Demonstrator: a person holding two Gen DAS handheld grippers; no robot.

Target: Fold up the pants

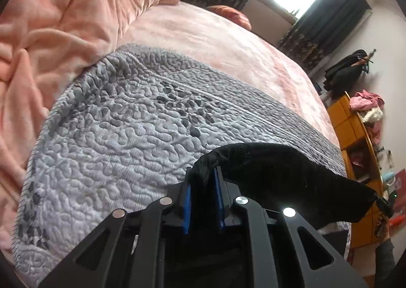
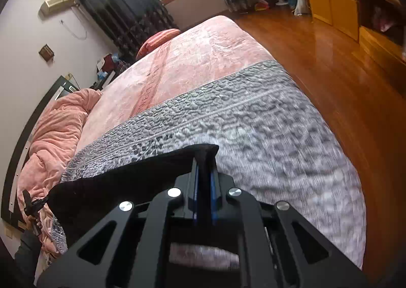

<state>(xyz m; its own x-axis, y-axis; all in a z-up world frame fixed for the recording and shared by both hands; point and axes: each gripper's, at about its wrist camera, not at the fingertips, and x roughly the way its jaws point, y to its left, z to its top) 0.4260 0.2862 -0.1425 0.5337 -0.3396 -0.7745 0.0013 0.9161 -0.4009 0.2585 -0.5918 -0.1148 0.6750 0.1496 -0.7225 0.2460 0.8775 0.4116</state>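
Left claw: left claw (image 1: 203, 173) pinched a bunched corner of the pants (image 1: 279, 171), black cloth wedged between its blue pads (image 1: 217, 196).
Right claw: right claw (image 2: 204, 161) was clamped on the other corner of the pants (image 2: 121, 181); the cloth filled the narrow gap between its pads (image 2: 212, 196).
Pants: black, held up above the quilt (image 1: 121, 135), top edge stretched between the two claws. Lower part hidden behind the claw bodies.
Cross-view: the right claw showed small at the far end of the cloth in the left view (image 1: 383, 203); the left claw likewise in the right view (image 2: 31, 205).
Quilt: grey, stitched with a leaf pattern, spread across the foot of the bed (image 2: 203, 59).
Bed: pink cover; a rumpled pink blanket (image 1: 63, 21) heaped on one side, touching the quilt's edge.
Room: wood floor (image 2: 330, 64) beside the bed, yellow cabinet (image 2: 337, 9) with pink clothes on top, dark curtains (image 2: 121, 3) either side of a bright window.
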